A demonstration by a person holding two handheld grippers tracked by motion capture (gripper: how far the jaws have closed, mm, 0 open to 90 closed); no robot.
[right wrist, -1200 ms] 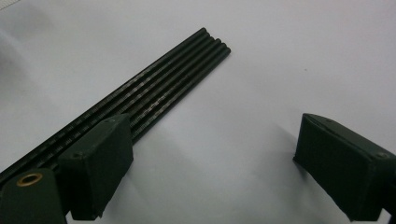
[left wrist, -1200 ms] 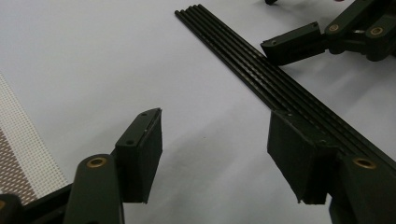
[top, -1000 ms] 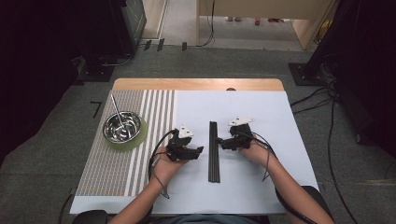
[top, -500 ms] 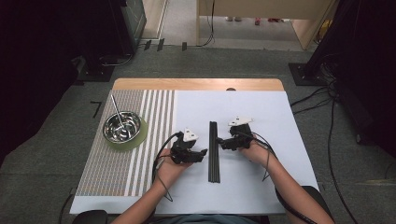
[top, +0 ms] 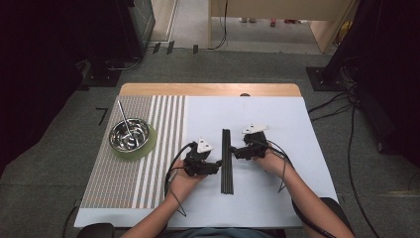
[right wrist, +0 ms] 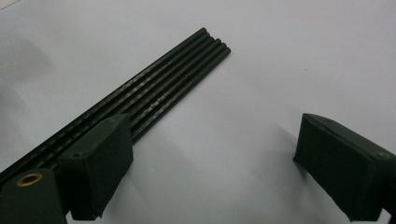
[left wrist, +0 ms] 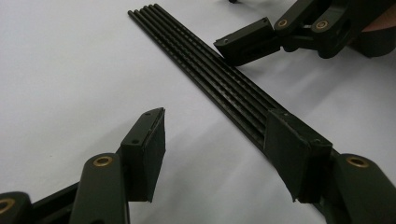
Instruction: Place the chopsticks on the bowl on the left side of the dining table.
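Observation:
Several thin black rods [top: 227, 161] lie side by side in a flat row on the white mat [top: 277, 119], running from far to near. My left gripper [top: 217, 166] rests just left of the row, open, with nothing between its fingers. In the left gripper view, the rods [left wrist: 210, 60] pass under the right-hand jaw of the left gripper [left wrist: 217, 121]. My right gripper [top: 236, 152] sits just right of the row, also open and empty. In the right gripper view, the rods [right wrist: 173, 70] run behind the left-hand jaw of the right gripper [right wrist: 212, 123].
A steel bowl [top: 130, 135] with a thin metal stick leaning in it stands on a green coaster [top: 149, 146] on the striped placemat [top: 124, 183] at the left. A wooden table edge [top: 208, 89] shows at the back. Bare white mat lies beyond the right gripper.
My left gripper has shifted slightly toward the near edge and closer to the rods. The right gripper and the rods have stayed put.

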